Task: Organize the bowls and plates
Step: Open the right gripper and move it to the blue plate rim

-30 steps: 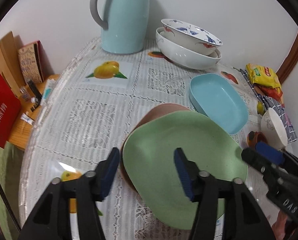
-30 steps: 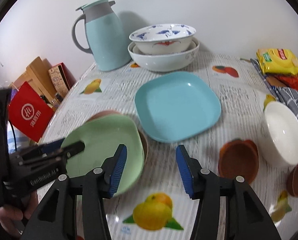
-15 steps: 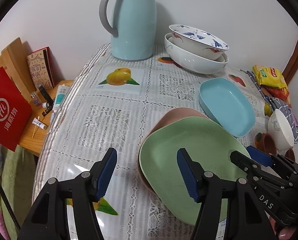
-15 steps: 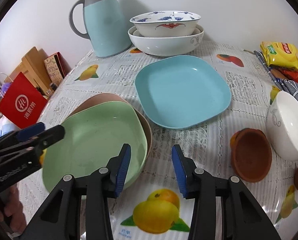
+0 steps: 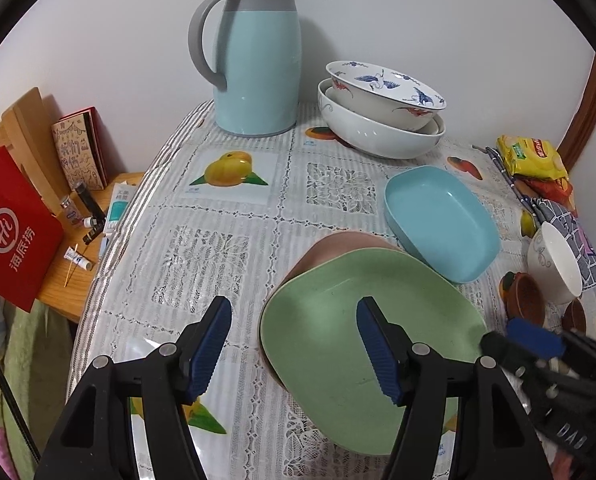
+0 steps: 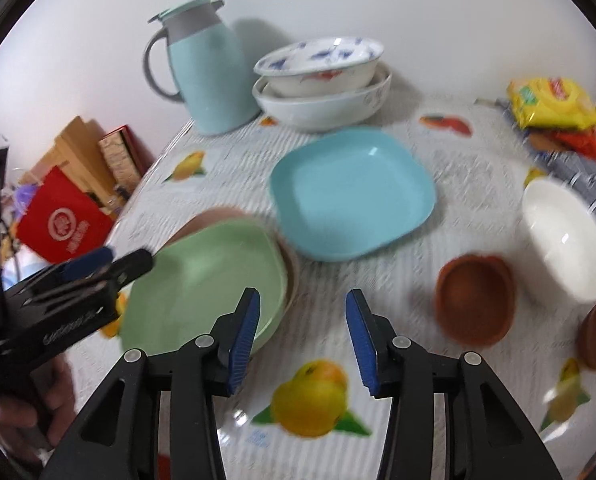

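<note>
Both grippers, left gripper (image 5: 294, 344) opening and right gripper (image 6: 301, 332) parted, hold nothing; green plate (image 5: 338, 320) lies on a brown plate (image 5: 330, 246), its near edge unobstructed, blue plate (image 6: 350, 196) just beyond.

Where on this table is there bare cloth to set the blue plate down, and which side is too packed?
Bare cloth lies left of the green plate, toward the pale blue thermos jug, and across the near edge in front of the right gripper. The right side is crowded: square blue plate, white bowl, brown clay dishes, snack packets.
</note>
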A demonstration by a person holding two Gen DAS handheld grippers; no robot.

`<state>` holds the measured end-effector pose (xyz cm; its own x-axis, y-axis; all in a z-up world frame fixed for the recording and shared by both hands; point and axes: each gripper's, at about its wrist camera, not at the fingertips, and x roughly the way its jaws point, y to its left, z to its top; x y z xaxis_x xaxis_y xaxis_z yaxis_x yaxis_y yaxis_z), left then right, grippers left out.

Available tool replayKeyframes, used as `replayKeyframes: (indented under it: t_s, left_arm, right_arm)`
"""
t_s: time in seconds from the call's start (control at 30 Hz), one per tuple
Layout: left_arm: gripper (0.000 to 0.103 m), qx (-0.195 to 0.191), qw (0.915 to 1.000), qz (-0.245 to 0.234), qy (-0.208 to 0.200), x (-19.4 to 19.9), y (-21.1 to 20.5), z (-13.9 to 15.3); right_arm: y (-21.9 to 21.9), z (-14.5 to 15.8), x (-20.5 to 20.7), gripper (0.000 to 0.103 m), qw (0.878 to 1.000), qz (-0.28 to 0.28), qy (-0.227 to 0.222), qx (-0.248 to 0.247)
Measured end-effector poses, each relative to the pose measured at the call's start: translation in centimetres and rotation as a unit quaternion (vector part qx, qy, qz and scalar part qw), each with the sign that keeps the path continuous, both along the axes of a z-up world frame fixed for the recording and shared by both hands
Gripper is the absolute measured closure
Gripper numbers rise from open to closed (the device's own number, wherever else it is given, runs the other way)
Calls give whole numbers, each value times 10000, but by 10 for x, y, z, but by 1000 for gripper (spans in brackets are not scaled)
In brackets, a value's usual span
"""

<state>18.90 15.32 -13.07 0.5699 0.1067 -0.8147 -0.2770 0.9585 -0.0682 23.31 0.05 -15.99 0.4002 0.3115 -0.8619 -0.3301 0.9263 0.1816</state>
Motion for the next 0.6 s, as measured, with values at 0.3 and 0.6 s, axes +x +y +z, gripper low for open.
replayKeyframes:
  t_s: [0.3, 0.6]
  left_arm:
    - [40, -162, 9998, 61, -20, -2, 13, -6]
    - [40, -290, 9995, 34, -71, 2, 19, -9]
  right_arm:
    - [17, -25, 14, 92, 9999, -53, 147, -35]
    - [30, -27, 30, 94, 9987, -46, -221, -452]
